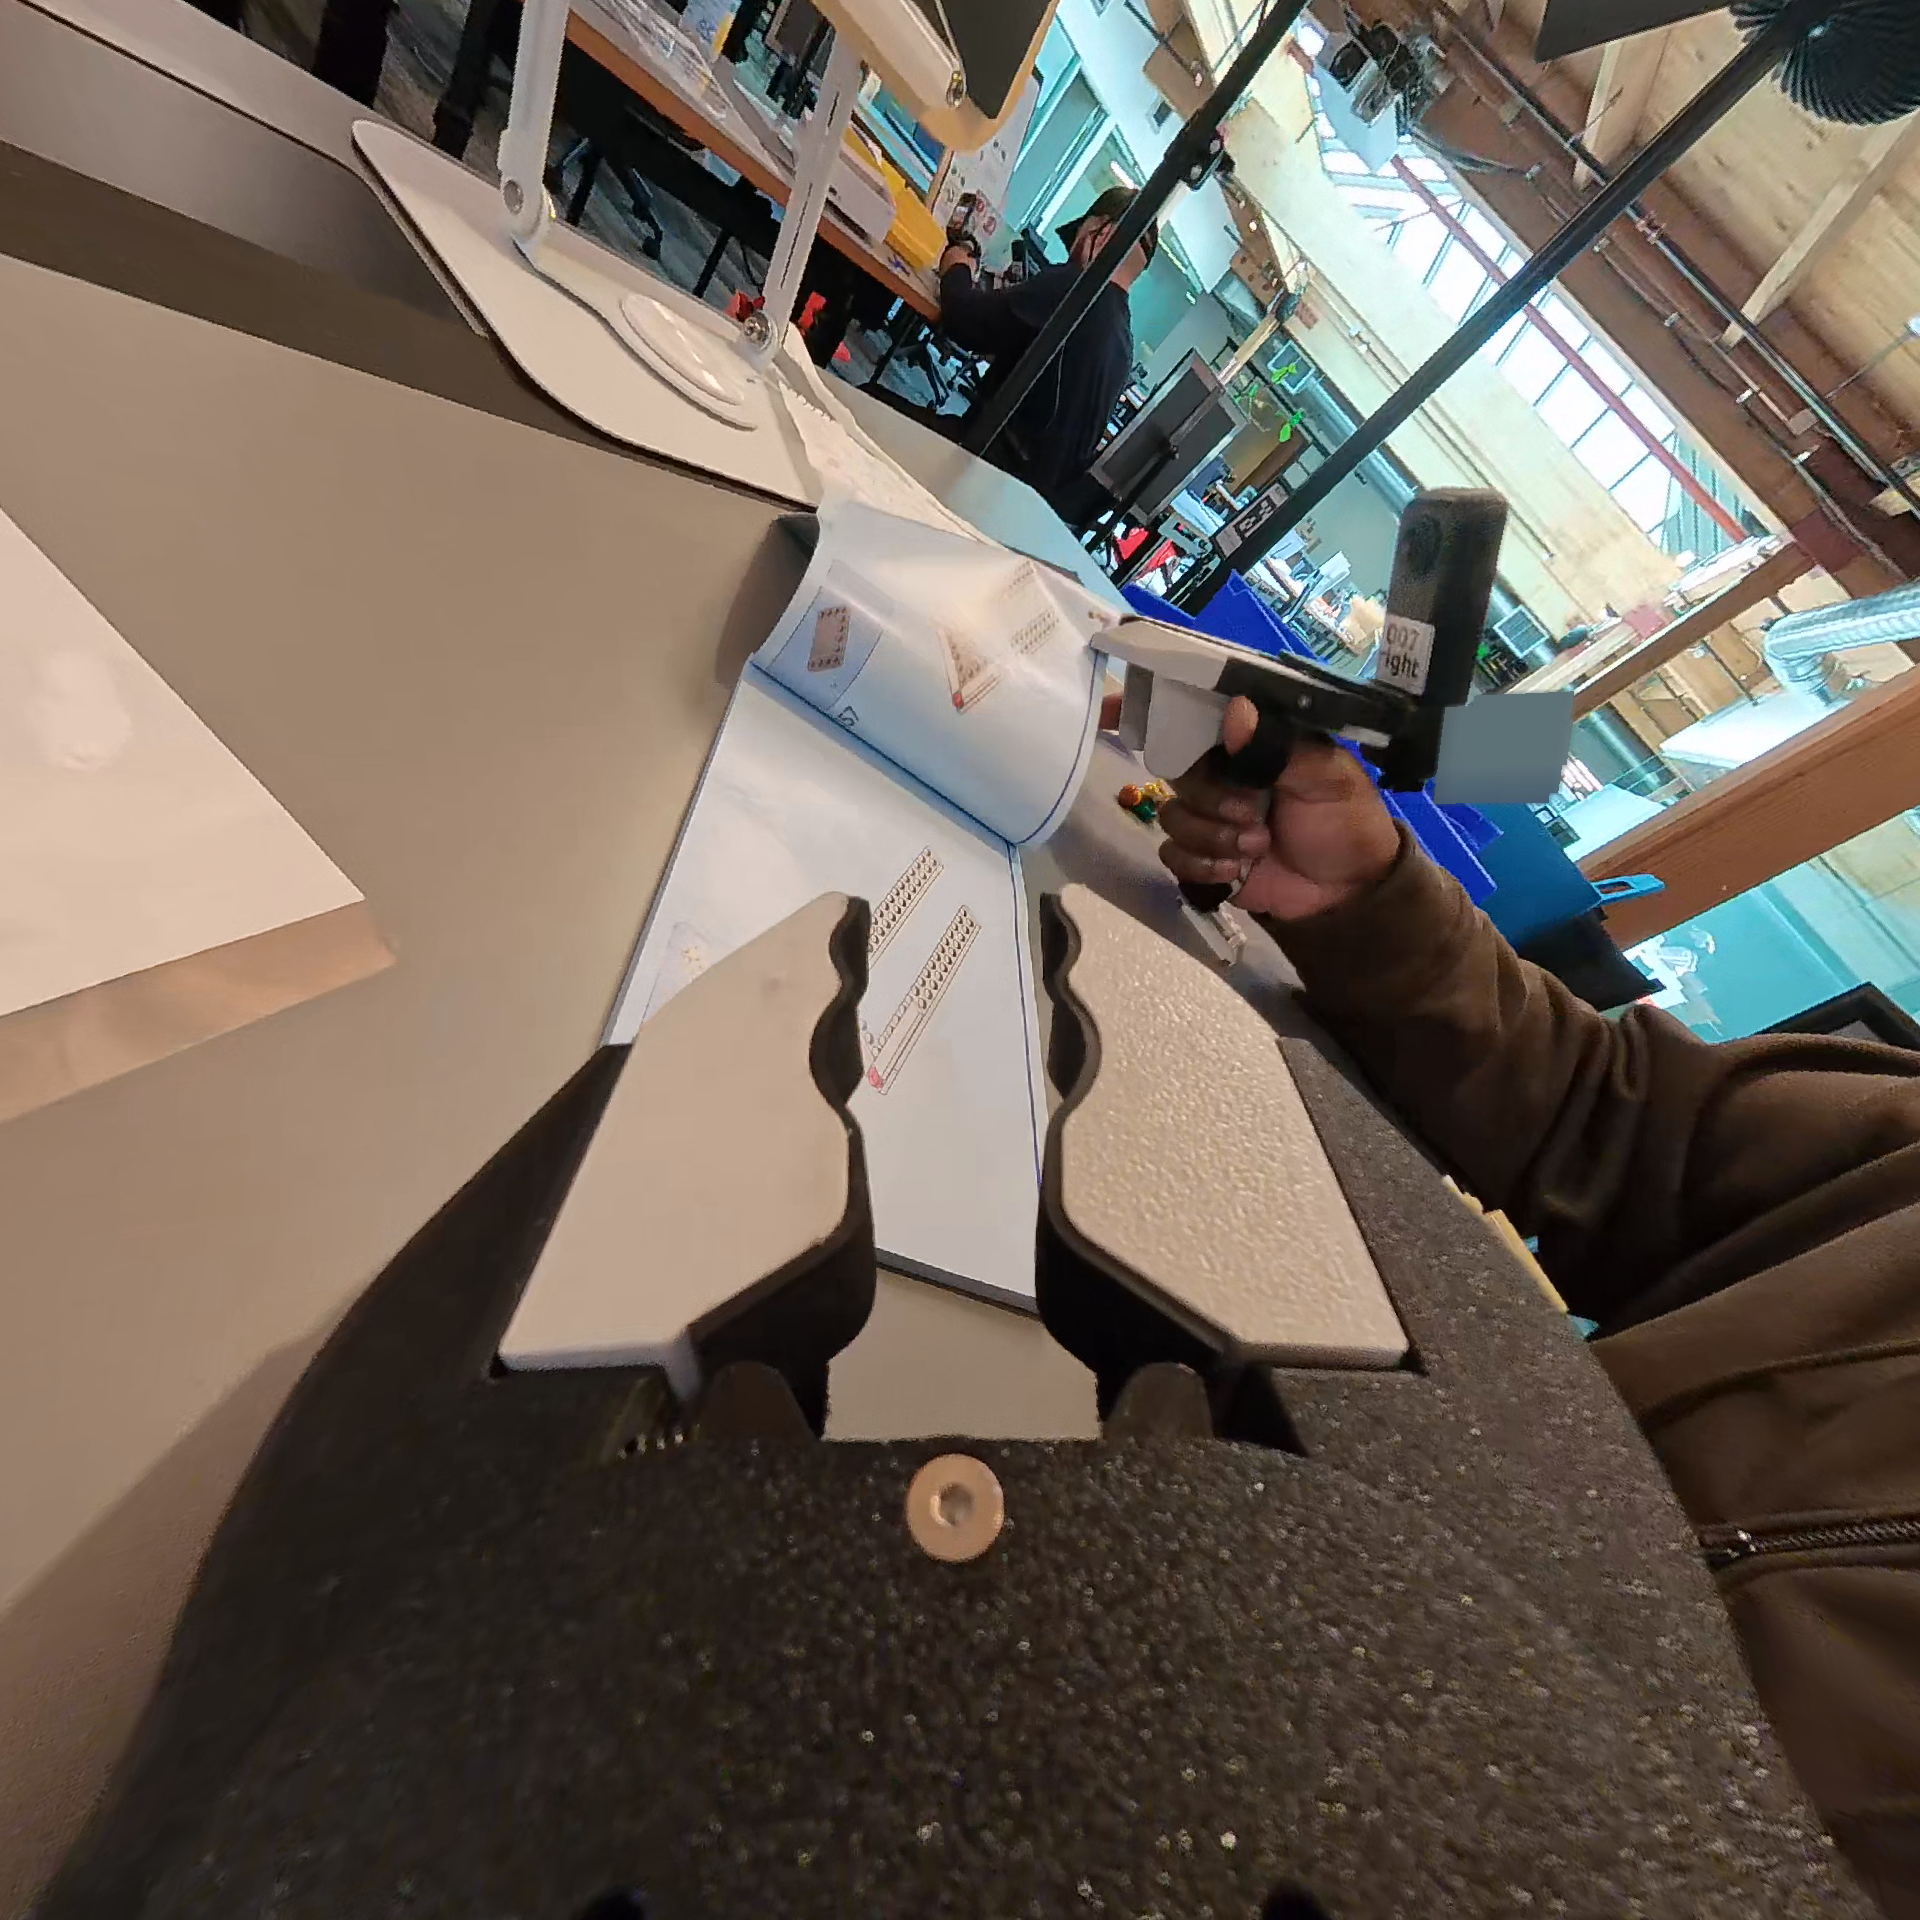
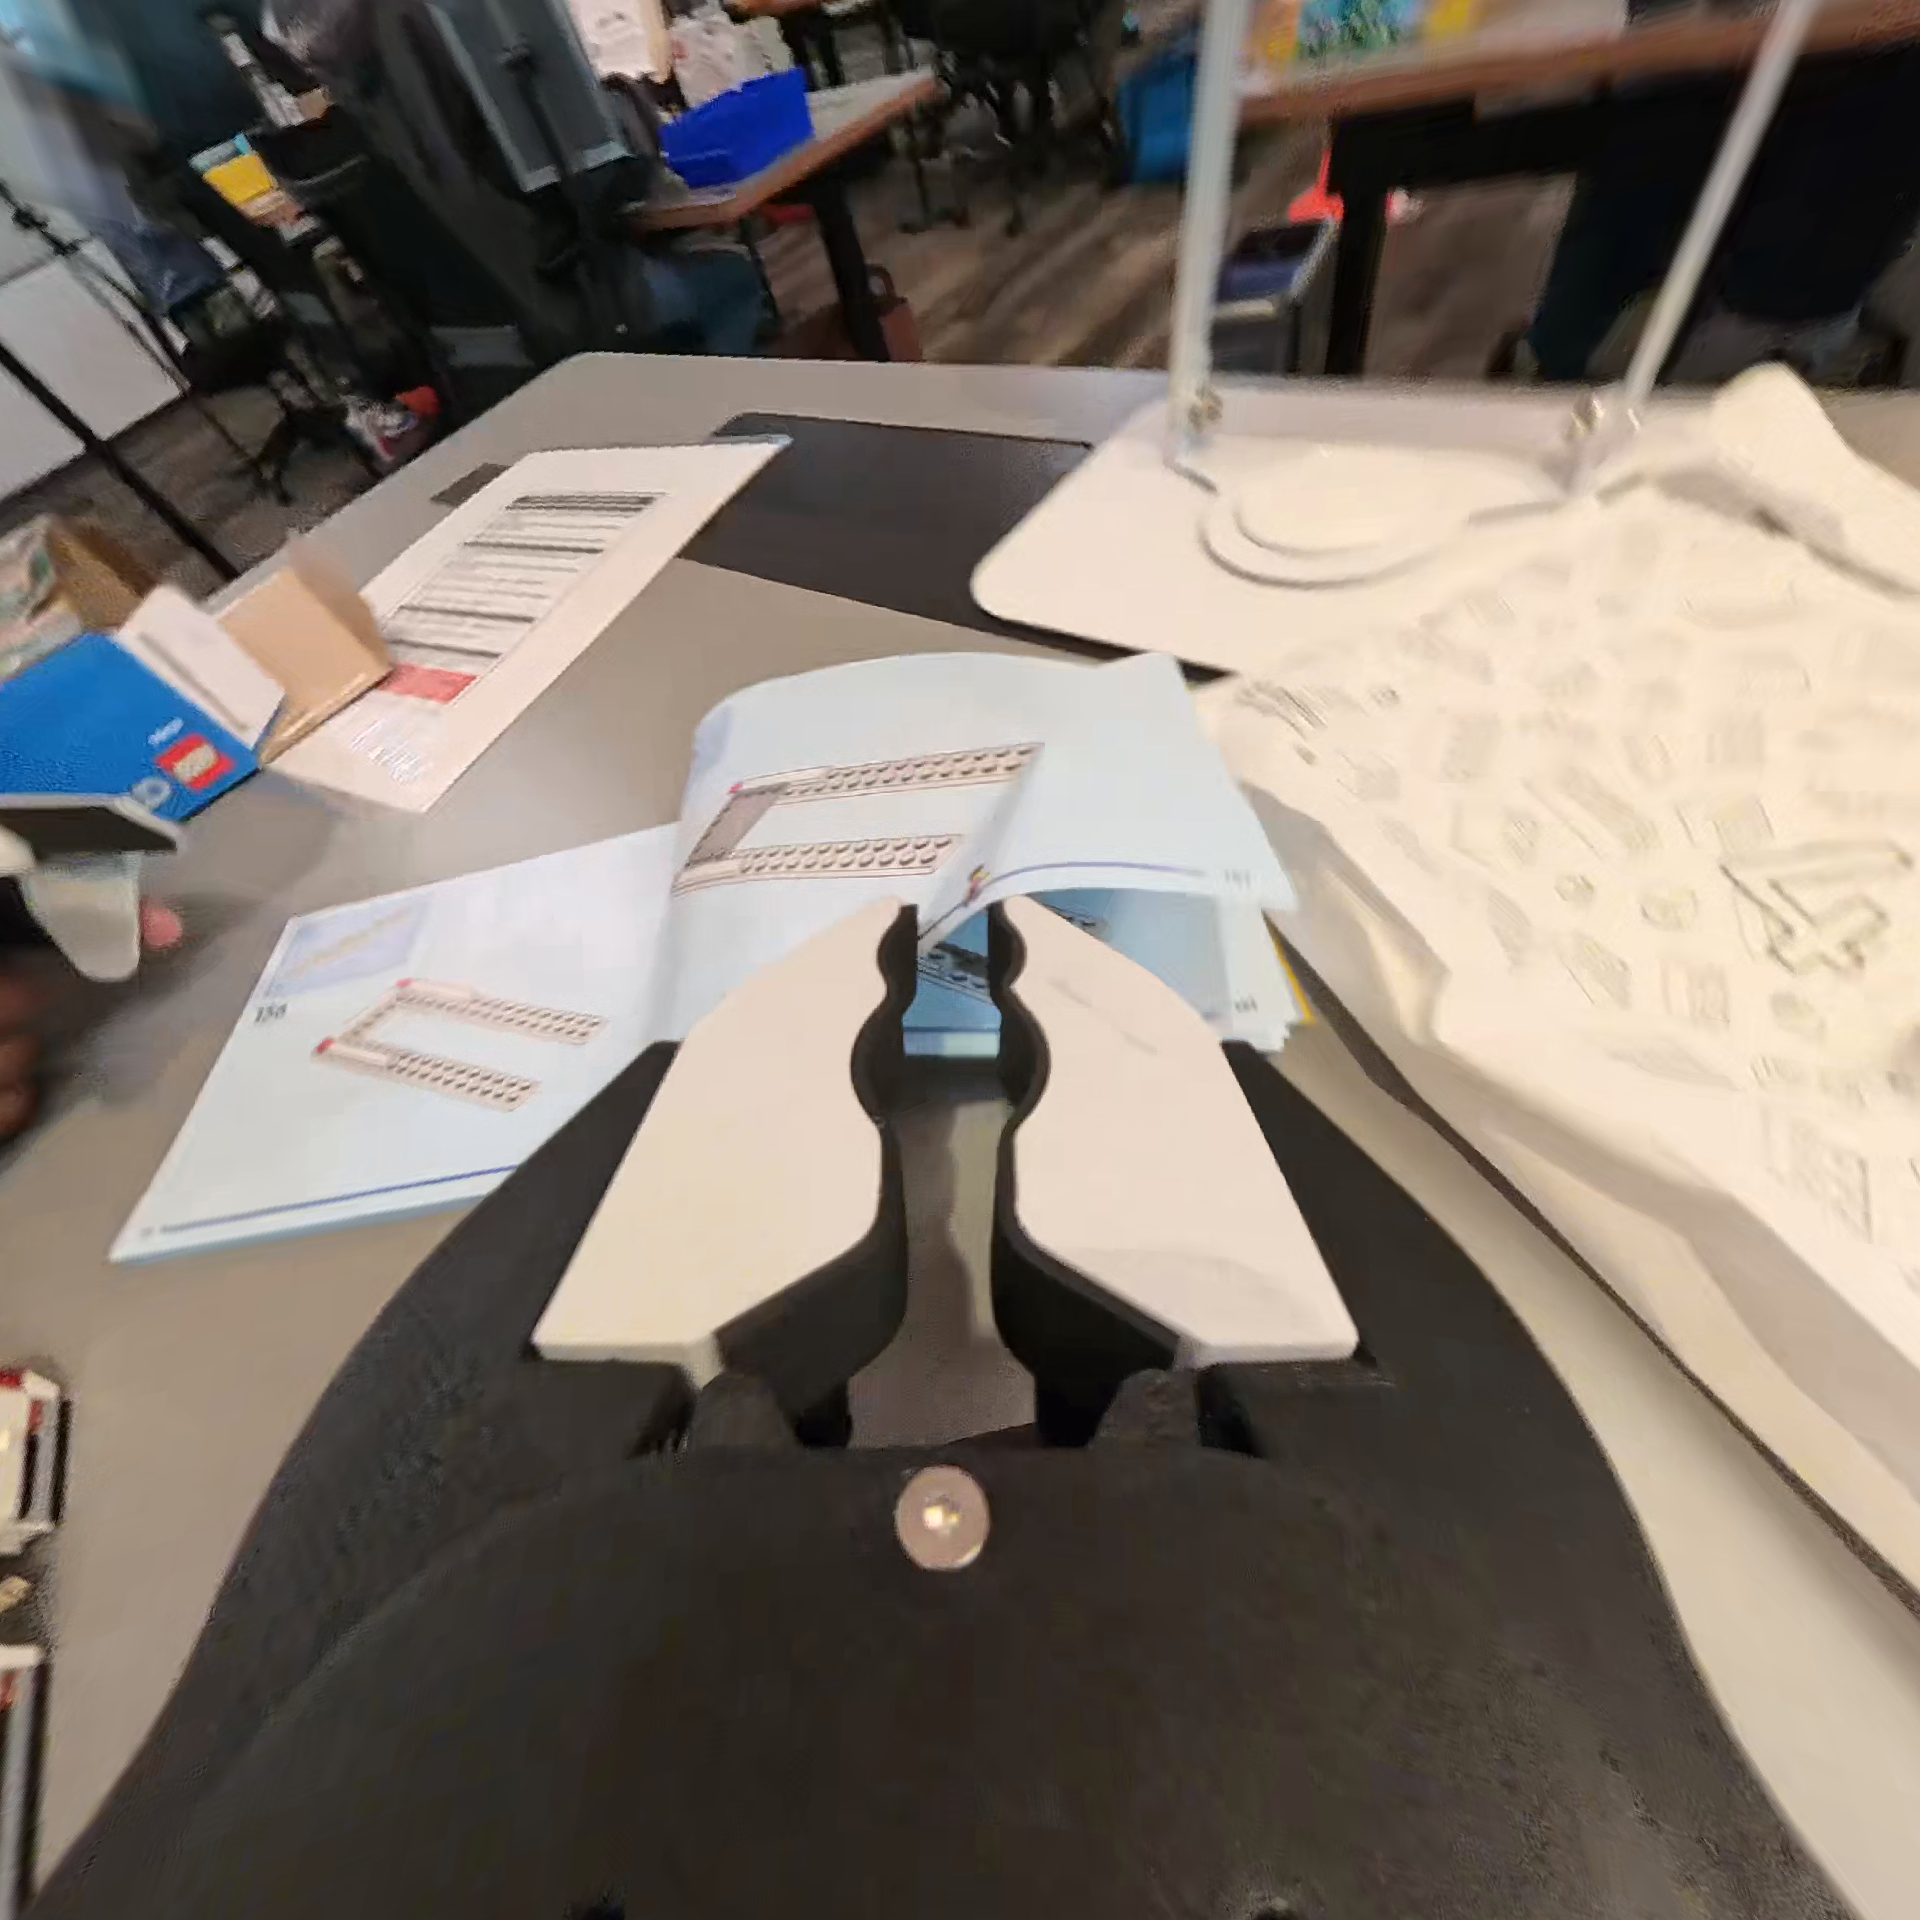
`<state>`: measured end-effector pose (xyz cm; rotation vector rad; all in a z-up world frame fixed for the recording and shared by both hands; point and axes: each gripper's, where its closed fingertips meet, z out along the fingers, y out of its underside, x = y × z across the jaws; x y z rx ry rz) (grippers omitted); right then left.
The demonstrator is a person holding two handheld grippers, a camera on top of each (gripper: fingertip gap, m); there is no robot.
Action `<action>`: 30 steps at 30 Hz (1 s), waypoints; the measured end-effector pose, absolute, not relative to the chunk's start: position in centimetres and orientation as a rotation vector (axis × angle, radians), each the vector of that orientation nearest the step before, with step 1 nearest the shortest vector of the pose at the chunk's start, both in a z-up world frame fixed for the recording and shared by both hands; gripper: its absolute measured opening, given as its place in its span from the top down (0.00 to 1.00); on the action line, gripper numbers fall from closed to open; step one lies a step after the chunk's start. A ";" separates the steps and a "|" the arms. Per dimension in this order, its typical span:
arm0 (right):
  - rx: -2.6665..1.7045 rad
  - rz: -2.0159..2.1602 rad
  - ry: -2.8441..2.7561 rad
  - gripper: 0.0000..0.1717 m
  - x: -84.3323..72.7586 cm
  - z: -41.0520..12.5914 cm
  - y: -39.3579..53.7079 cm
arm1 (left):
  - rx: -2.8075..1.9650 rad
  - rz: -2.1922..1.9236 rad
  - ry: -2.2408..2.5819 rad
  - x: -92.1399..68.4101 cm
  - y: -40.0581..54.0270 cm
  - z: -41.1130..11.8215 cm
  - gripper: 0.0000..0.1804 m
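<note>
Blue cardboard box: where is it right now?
Right wrist view, far left: the blue cardboard box lies on the grey table with its flaps open, beside the white printed sheet and beyond the open instruction booklet.

Bright daylight from high windows [image 1: 1621, 343]; strong wide-angle bending at edges, right wrist view smeared by motion blur.

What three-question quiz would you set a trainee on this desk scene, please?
1. True or false: the left gripper has its jaws shut tight.
2. What lies at the fingertips of the right gripper? A a mug; B a lifted booklet page; C a pen.
3. Fill in: the box beside the printed sheet is ___ in colour.
Key: 1 false, they stand apart; 2 B; 3 blue.
</note>
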<state>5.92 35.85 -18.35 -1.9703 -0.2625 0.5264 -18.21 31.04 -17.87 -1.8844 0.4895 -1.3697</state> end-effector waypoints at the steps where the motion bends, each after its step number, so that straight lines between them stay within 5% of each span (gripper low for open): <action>1: -2.000 0.547 -0.204 0.91 6.9 -18.7 36.1 | -1.886 -1.361 0.496 -18.2 31.0 -17.9 0.82; 9: -2.051 0.474 -0.080 0.82 10.6 -18.4 36.8 | -1.933 -1.225 0.557 -18.6 31.3 -18.8 0.82; 15: -1.781 0.416 -0.594 0.80 2.1 -14.6 33.4 | -2.020 -0.852 0.726 -20.3 32.0 -20.7 0.75; 30: -1.705 0.227 -1.120 0.78 -7.0 -20.9 28.5 | -2.140 -0.507 1.024 -20.3 30.8 -24.3 0.65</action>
